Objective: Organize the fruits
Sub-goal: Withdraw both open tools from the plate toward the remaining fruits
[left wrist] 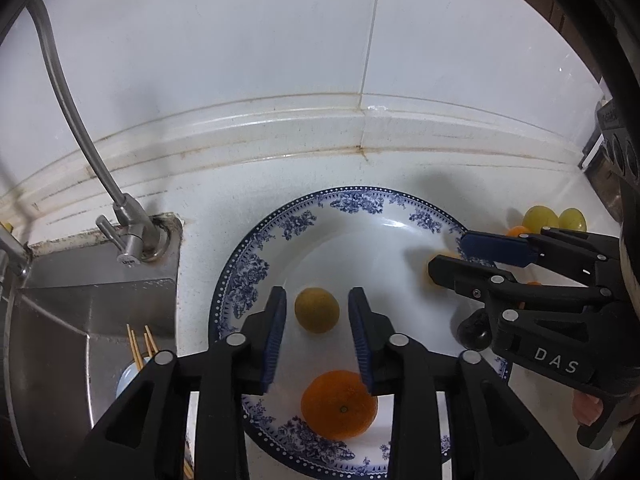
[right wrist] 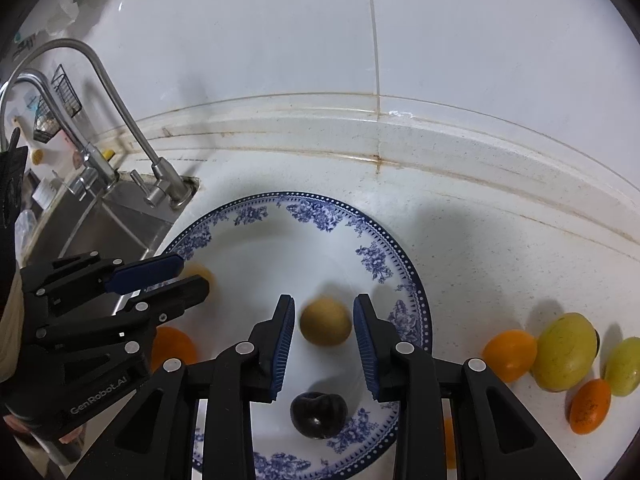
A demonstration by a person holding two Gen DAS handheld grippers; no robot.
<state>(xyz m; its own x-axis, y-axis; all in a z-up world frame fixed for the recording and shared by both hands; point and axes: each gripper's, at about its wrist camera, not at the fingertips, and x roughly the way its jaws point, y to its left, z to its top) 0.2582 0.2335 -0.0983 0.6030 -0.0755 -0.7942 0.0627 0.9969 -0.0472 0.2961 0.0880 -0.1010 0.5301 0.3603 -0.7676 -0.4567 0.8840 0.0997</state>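
Left tongs [left wrist: 317, 334] hang open over the plate [left wrist: 256, 248], a yellowish fruit [left wrist: 317, 310] between them, an orange [left wrist: 339, 405] nearer.

Plate [left wrist: 256, 264] — near rim cut off

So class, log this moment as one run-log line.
left claw: open | right claw: open | plate: holds fruit | counter: fruit waiting

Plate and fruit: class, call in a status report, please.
Left claw open, right claw open, both above plate. Three or four fruits on the plate; five wait on counter. Nothing in the way.
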